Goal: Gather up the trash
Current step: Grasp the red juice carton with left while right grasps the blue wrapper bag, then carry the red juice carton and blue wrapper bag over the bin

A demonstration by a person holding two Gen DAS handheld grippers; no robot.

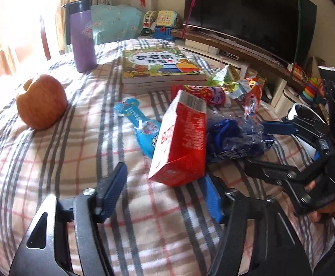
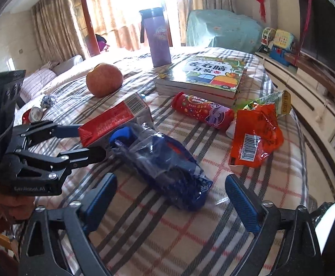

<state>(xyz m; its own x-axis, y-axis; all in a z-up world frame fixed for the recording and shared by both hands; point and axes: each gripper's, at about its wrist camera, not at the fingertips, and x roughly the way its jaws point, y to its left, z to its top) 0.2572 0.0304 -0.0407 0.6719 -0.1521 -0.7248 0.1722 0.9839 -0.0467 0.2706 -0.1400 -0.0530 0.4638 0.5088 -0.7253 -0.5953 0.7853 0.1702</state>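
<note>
The left gripper (image 1: 165, 184) stands wide, one pad on each side of the near end of the red carton (image 1: 181, 145), which lies tipped on the plaid bedcover (image 1: 52, 161); the spread looks chosen to take the carton's width, though neither pad clearly touches it yet. The right gripper (image 2: 170, 195) is just as wide, the crumpled blue wrapper (image 2: 165, 158) lying between its pads and a little ahead, so each hand seems set on its own piece of trash. Beyond the wrapper lie the red candy tube (image 2: 202, 111) and, to its right, the orange snack bag (image 2: 256, 133). Farther off are the apple (image 2: 104, 82), stacked books (image 2: 208, 76) and purple bottle (image 2: 157, 36), probably keepers.
</note>
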